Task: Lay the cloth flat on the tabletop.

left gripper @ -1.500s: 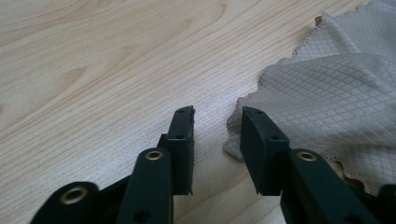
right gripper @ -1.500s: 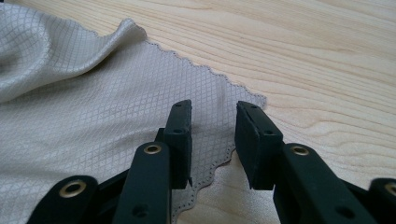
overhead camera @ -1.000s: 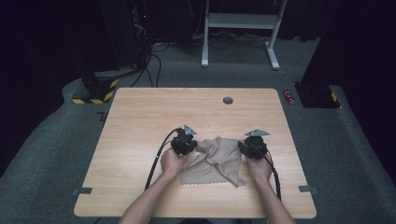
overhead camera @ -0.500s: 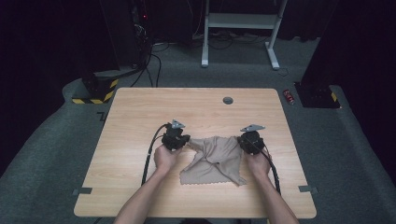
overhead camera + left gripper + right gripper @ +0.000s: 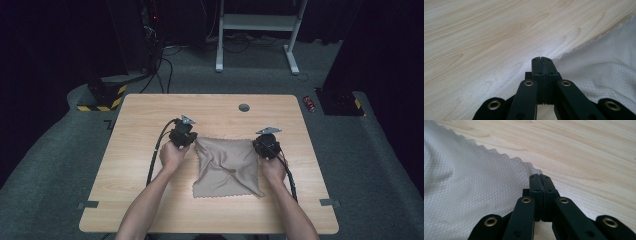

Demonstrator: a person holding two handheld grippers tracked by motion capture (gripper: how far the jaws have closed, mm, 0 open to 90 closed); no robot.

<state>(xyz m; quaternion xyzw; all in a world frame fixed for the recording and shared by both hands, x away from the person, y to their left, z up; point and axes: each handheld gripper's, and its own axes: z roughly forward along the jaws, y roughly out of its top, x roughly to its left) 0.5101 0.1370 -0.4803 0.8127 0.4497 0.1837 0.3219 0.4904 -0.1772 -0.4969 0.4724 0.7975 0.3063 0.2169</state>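
Note:
A beige cloth (image 5: 227, 165) with a scalloped edge lies spread and slightly wrinkled on the wooden table (image 5: 150, 200), right of centre. My left gripper (image 5: 192, 141) is shut on the cloth's far left corner. In the left gripper view the jaws (image 5: 541, 59) are pressed together, and the cloth (image 5: 604, 65) fans out to their right. My right gripper (image 5: 258, 145) is shut on the far right corner. The right gripper view shows its tips (image 5: 539, 177) closed at the corner, with the cloth (image 5: 474, 177) stretching off to the left.
A round grey grommet (image 5: 244, 107) sits near the table's far edge. Bare wood lies left of the cloth and beyond it. On the floor past the table are a red can (image 5: 310, 103), cables, and a white desk frame (image 5: 255, 22).
Both grippers have moved away from the person and further apart. They have drawn the bunched cloth out into a flatter, wider sheet.

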